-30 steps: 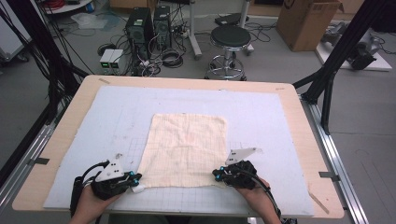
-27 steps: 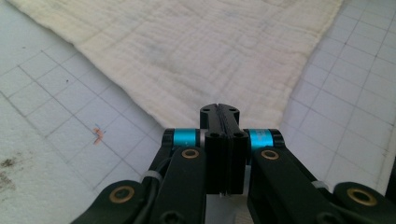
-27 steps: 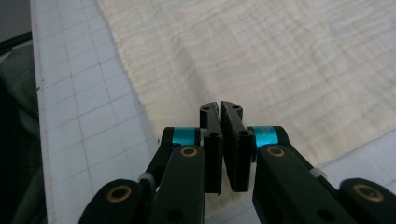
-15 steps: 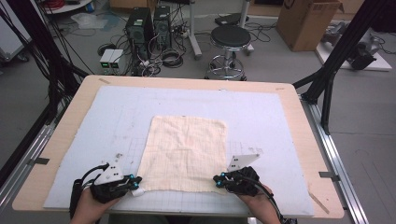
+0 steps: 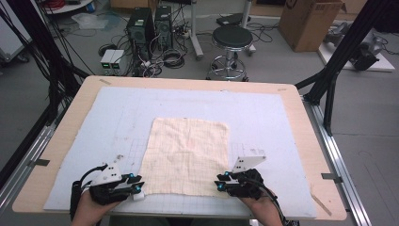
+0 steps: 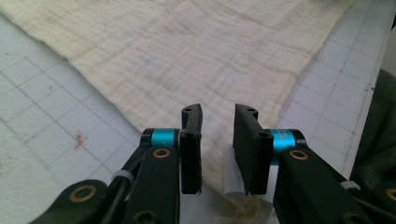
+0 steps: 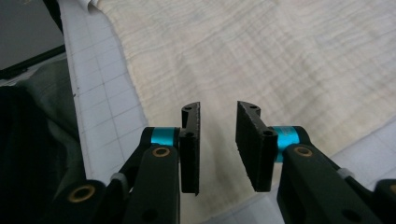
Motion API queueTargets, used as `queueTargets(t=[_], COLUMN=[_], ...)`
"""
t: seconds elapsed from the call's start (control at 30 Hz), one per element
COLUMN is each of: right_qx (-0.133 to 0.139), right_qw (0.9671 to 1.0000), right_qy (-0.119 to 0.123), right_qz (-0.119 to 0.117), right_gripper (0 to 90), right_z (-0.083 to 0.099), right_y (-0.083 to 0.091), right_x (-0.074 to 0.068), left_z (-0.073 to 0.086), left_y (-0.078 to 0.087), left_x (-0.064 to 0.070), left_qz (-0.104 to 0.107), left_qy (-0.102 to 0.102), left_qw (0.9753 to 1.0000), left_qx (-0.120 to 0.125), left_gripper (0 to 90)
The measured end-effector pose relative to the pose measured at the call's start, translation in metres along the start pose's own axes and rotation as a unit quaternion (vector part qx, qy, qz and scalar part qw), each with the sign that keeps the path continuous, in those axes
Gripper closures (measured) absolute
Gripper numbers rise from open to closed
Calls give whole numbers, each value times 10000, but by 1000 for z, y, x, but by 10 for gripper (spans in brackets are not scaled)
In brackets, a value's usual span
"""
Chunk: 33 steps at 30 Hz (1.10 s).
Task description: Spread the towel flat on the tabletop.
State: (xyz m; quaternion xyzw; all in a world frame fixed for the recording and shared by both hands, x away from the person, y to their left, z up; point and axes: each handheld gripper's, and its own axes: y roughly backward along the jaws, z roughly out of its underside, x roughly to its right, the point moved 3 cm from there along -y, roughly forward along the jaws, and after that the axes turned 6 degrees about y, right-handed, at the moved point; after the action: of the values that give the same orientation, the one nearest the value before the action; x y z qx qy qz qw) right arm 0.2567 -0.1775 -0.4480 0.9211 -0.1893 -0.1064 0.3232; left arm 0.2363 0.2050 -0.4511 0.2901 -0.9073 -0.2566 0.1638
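Both grippers have drawn back toward the near edge since a second ago, and the cloth (image 5: 187, 154) lies slightly nearer with them. Each hand comes in low from the bottom of the high view, the left gripper (image 5: 136, 187) at the cloth's near left corner and the right gripper (image 5: 219, 183) at its near right corner. Jaws of both stand apart, with the cloth's edge lying between and beneath them, flat on the gridded mat (image 5: 282, 132) covering the tabletop (image 5: 61, 136).

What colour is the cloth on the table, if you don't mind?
Pale cream cloth with a faint grid weave, best in the left gripper view.
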Motion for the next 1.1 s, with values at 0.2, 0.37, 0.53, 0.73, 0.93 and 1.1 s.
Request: queueTargets(t=[0.2,0.37,0.53,0.73,0.93,1.1], right_qx=[117,253,355,543,641,597], right_qw=[9998,9994,9990,9977,9966,9967], right_qy=[-39,-96,-165,-254,-288,-292], right_qz=[169,220,237,330,431,456], right_gripper=[599,500,421,321,261,246], right_z=[-2,-5,-7,-10,-12,-12], right_y=[2,2,0,4,6,5], right_x=[5,8,10,12,16,19], left_z=[-4,-7,-8,-9,-9,-12], left_y=[-1,-2,-4,-2,-4,-6], left_x=[-6,-10,-12,-16,-18,-17], left_qz=[-31,-151,-191,-258,-260,-218], left_qy=[117,135,178,265,228,207], left_qw=[9998,9996,9994,9987,9989,9991], left_qx=[135,174,244,355,321,307], left_gripper=[643,585,538,485,447,423])
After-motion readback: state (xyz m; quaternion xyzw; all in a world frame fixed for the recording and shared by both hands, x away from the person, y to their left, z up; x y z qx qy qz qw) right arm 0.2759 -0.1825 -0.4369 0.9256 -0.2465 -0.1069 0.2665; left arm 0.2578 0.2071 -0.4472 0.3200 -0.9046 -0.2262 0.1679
